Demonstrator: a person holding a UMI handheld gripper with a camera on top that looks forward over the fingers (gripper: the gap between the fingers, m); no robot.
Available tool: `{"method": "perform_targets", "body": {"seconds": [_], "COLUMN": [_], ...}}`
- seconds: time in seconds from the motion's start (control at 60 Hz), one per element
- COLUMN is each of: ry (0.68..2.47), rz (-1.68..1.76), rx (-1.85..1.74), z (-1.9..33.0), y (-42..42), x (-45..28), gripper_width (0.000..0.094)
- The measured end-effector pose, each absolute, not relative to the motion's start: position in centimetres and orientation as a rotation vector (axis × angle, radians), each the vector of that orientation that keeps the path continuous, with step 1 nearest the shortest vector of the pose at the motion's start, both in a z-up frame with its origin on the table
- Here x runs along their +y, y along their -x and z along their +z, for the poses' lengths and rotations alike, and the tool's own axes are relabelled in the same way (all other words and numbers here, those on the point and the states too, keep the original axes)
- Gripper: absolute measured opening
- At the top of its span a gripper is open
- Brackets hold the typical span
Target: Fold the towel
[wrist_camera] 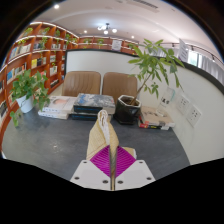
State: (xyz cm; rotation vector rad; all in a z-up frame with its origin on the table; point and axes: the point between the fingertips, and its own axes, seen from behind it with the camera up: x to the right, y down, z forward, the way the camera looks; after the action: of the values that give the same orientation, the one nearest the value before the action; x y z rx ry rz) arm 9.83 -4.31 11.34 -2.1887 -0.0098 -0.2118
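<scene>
Bookshelves upper left, grey table below. Fingers clenched on towel, lifted at center. Fold looks mid-way, unfinished.

Beige towel upright between claw fingers

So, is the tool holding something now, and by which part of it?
Yes. The tool is shut on the towel, gripping it at one bunched end. The rest of the towel sticks up ahead of the fingers.
</scene>
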Motion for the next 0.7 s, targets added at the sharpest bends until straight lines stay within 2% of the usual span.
{"method": "perform_targets", "body": {"seconds": [0.1, 0.133, 0.167, 0.267, 0.367, 0.4, 0.45, 0.7], "ry": [2.254, 2.278, 2.294, 2.311, 2.3, 2.286, 2.264, 2.145], "rz": [-0.23, -0.211, -0.194, -0.242, -0.219, -0.196, -0.162, -0.053], "rx": [0.011, 0.011, 0.025, 0.041, 0.04, 0.042, 0.038, 0.033], "z": [7.9, 6.8, 5.8, 4.1, 4.9, 5.5, 7.1, 16.6], "y": [-14.5, -15.7, -16.5, -19.0, -18.9, -18.4, -17.2, -9.5], "x": [-5.8, -6.2, -6.7, -8.8, -10.6, -10.9, -11.4, -14.8], "gripper_width": [0.0044, 0.0081, 0.0149, 0.0433, 0.0695, 0.0746, 0.0772, 0.0769]}}
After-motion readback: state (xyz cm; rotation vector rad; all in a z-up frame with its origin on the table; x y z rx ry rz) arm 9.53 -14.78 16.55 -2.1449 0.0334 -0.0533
